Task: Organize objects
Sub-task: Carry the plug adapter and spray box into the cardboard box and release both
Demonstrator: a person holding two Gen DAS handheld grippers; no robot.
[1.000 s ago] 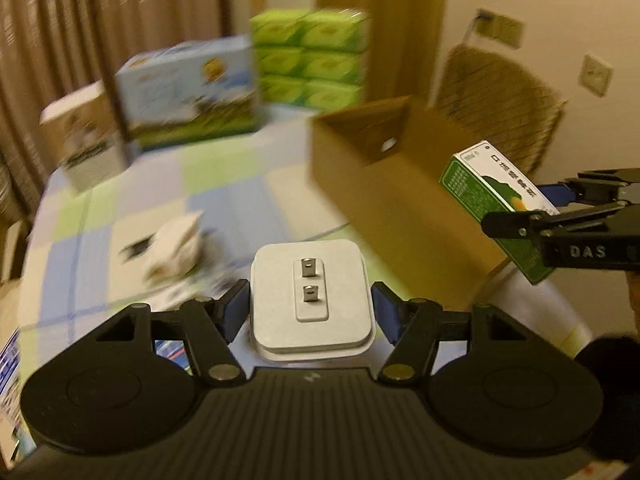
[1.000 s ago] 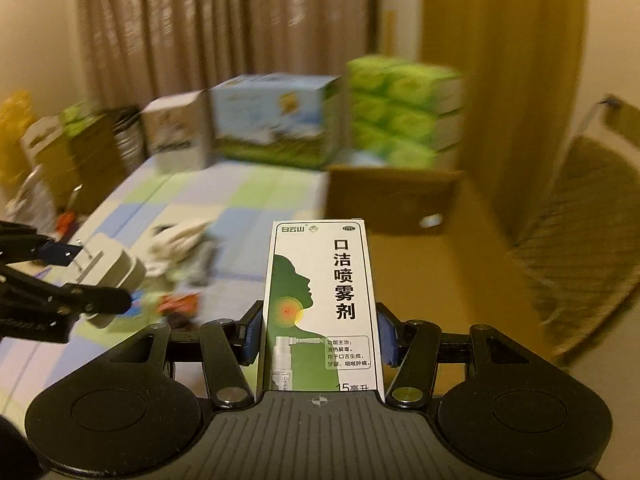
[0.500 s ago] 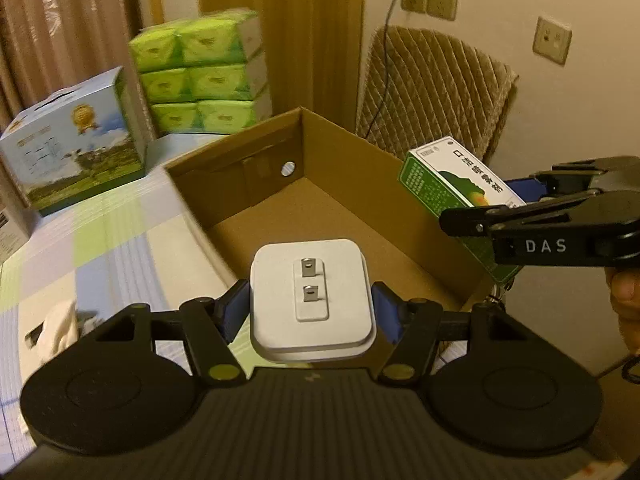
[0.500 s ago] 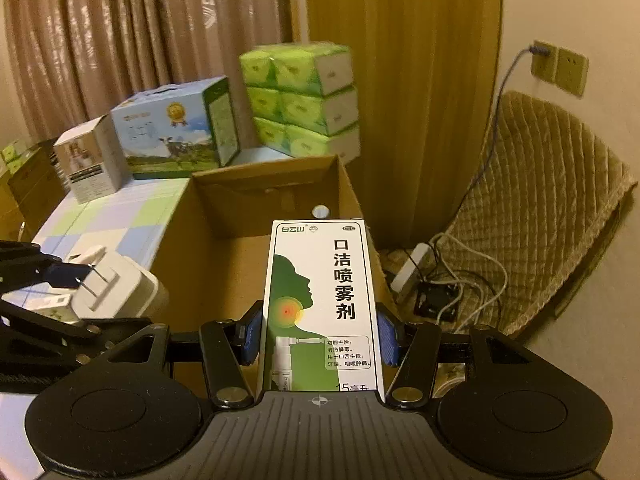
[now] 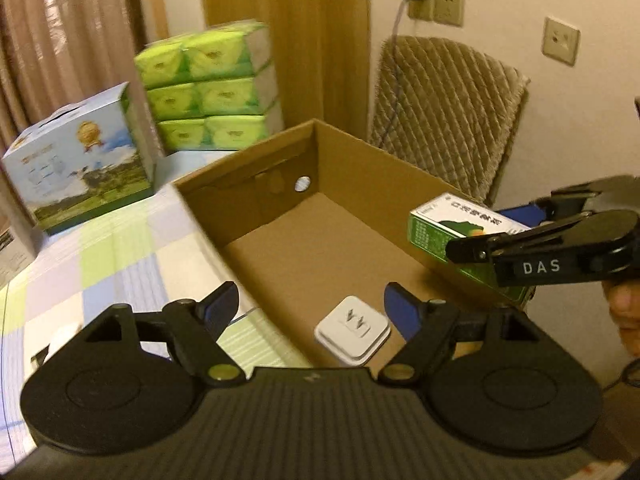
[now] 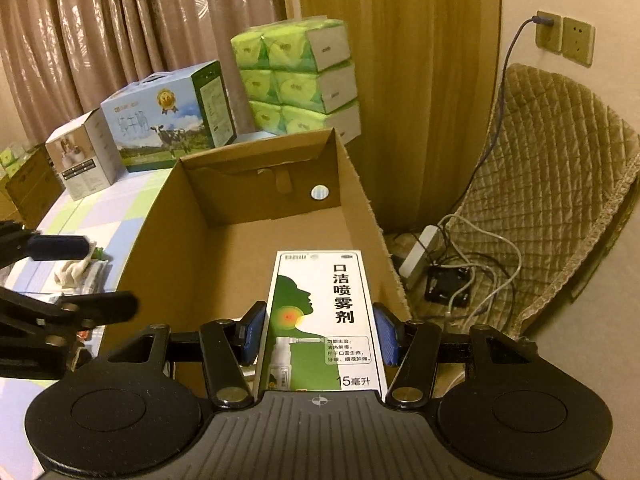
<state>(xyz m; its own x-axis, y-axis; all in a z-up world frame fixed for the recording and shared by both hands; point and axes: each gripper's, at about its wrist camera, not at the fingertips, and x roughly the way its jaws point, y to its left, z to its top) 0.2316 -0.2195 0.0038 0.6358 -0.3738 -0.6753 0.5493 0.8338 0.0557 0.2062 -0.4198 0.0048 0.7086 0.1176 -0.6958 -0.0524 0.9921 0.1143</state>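
A white plug adapter (image 5: 353, 335) lies on the floor of the open cardboard box (image 5: 372, 160), prongs up, below my left gripper (image 5: 312, 308), which is open and empty above the box's near end. My right gripper (image 6: 320, 332) is shut on a green and white spray box (image 6: 324, 316), held over the near right part of the cardboard box (image 6: 256, 160). In the left wrist view the right gripper (image 5: 472, 250) holds the spray box (image 5: 452, 228) above the box's right wall.
A blue milk carton (image 5: 80, 160), stacked green tissue packs (image 5: 208, 92) and a small white carton (image 6: 80, 160) stand on the checked tablecloth (image 5: 112, 248) behind the box. A quilted chair (image 6: 560, 184), cables and a power strip (image 6: 420, 248) lie to the right.
My left gripper has opened and the white plug adapter has dropped onto the box floor. The right gripper still holds the spray box, now over the box.
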